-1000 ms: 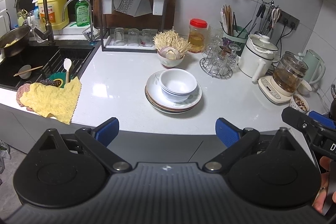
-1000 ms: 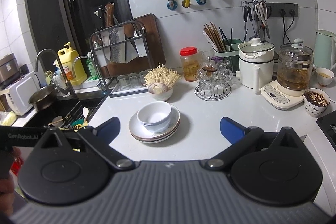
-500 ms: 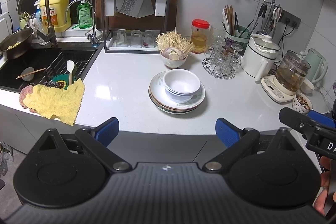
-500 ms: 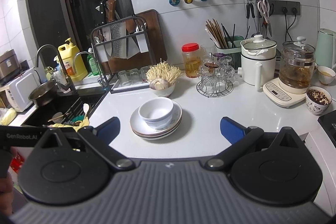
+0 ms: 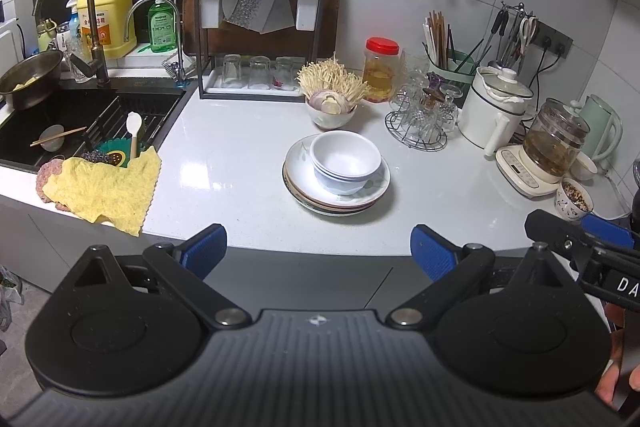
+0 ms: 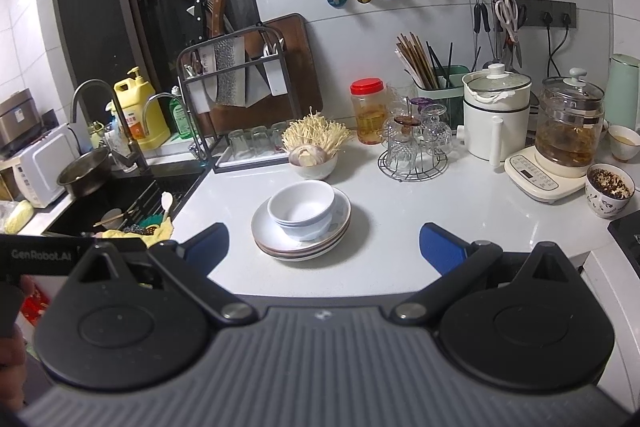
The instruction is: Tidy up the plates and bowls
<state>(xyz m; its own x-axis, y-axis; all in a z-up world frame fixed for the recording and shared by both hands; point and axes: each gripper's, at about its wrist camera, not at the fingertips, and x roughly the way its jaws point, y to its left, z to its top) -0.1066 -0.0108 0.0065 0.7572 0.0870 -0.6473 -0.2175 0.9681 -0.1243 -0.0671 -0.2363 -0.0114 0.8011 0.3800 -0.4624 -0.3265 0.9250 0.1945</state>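
Note:
A stack of plates (image 5: 304,183) (image 6: 272,239) lies in the middle of the white counter, and nested white bowls (image 5: 346,163) (image 6: 302,209) sit on top of it. My left gripper (image 5: 319,253) hangs open just off the counter's front edge, well short of the stack, with nothing between its blue pads. My right gripper (image 6: 324,247) is open too, its pads either side of the stack in the view but nearer the camera and not touching it. The right gripper's black body also shows at the right edge of the left wrist view.
A black sink (image 5: 80,115) with a yellow cloth (image 5: 108,187) on its rim lies to the left. A knife rack (image 5: 260,23), a mushroom bowl (image 5: 330,107), a glass stand (image 5: 420,123), a white pot (image 5: 492,111), a glass kettle (image 5: 556,147) and a small bowl (image 5: 572,197) line the back and right.
Both cameras have shifted a little, so the stack sits slightly further right in the views. Both grippers stay open and nothing on the counter has moved.

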